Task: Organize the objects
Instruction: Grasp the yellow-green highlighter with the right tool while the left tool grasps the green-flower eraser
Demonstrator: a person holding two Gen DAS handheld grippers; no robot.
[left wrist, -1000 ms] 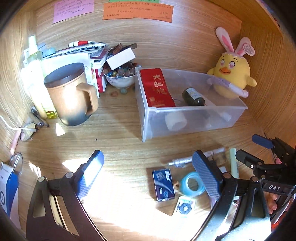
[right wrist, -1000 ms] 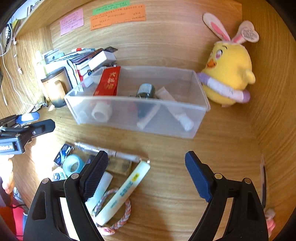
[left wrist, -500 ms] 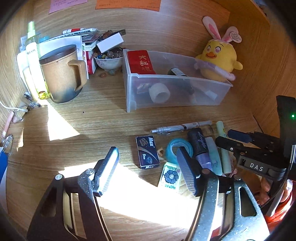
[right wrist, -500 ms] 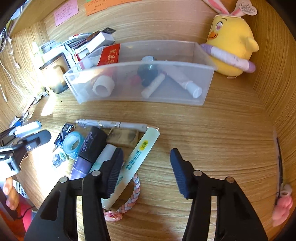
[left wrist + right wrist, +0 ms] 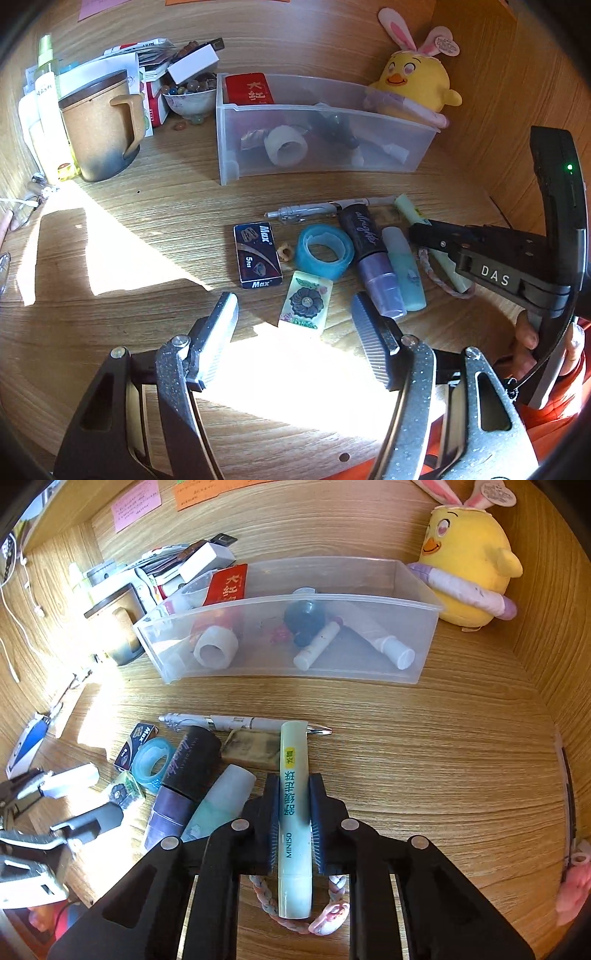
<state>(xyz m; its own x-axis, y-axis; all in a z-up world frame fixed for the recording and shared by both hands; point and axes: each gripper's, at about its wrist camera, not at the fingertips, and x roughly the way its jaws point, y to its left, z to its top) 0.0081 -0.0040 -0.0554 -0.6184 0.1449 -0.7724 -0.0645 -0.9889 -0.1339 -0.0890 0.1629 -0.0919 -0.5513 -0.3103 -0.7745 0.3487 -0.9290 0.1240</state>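
The clear plastic storage bin (image 5: pixel 295 605) stands open-topped at the back of the wooden desk (image 5: pixel 424 746), ready to receive the loose clutter spread before it. The right gripper (image 5: pixel 294 812) has just been closing and now clamps the pale green MINISO tube (image 5: pixel 293 775) mid-length, apparently so it lifts level, while the tube lies on the desk over a braided pink cord (image 5: pixel 332 919). The left gripper (image 5: pixel 295 325) hovers half-spread and empty above the small flower-printed card (image 5: pixel 306 303), likely its next pick.
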